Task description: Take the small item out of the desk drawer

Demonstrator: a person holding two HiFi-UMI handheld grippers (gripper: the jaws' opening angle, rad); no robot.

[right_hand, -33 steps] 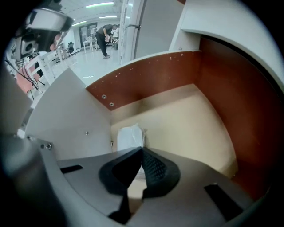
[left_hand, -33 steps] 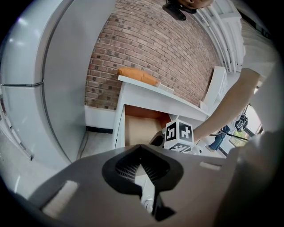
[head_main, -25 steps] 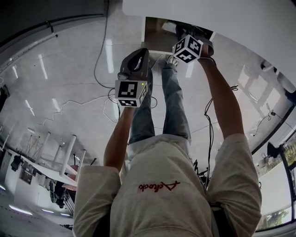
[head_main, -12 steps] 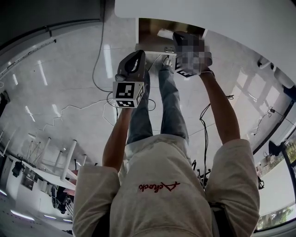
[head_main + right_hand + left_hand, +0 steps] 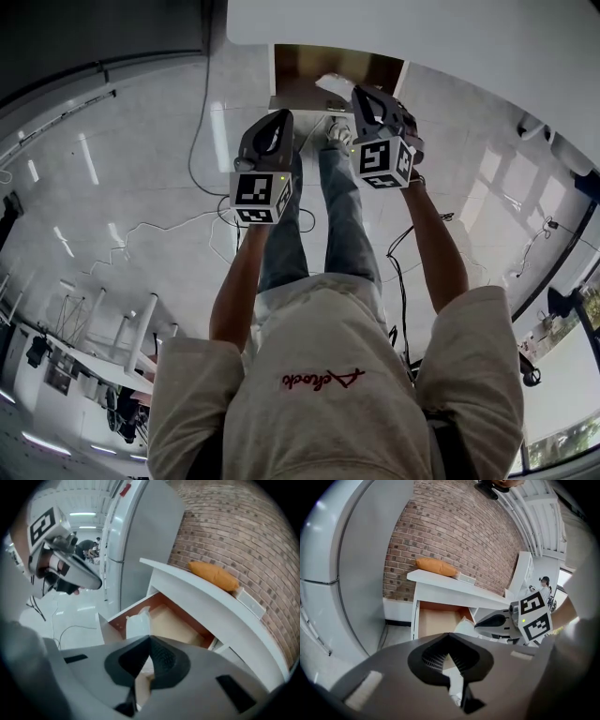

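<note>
The wooden drawer (image 5: 300,64) stands pulled out from under the white desk (image 5: 441,42). A small white pouch-like item (image 5: 333,85) hangs above the drawer's front, with my right gripper (image 5: 357,93) shut on it. In the right gripper view the item (image 5: 138,621) sticks out past the shut right gripper (image 5: 150,639), over the drawer (image 5: 177,623). My left gripper (image 5: 281,115) hovers left of the drawer front. In the left gripper view its tips (image 5: 449,637) meet with nothing between them, and beyond lie the drawer (image 5: 432,623), the item (image 5: 464,627) and the right gripper (image 5: 494,620).
An orange cushion-like object (image 5: 436,566) and a flat grey box (image 5: 465,578) lie on the desk against a brick wall (image 5: 454,531). A tall grey cabinet (image 5: 361,555) stands left of the desk. Cables (image 5: 217,202) trail over the glossy floor. The person's legs (image 5: 323,216) are below the drawer.
My right gripper has come up and back out of the drawer with the white item, rolling as it rose. The left gripper has stayed almost where it was.
</note>
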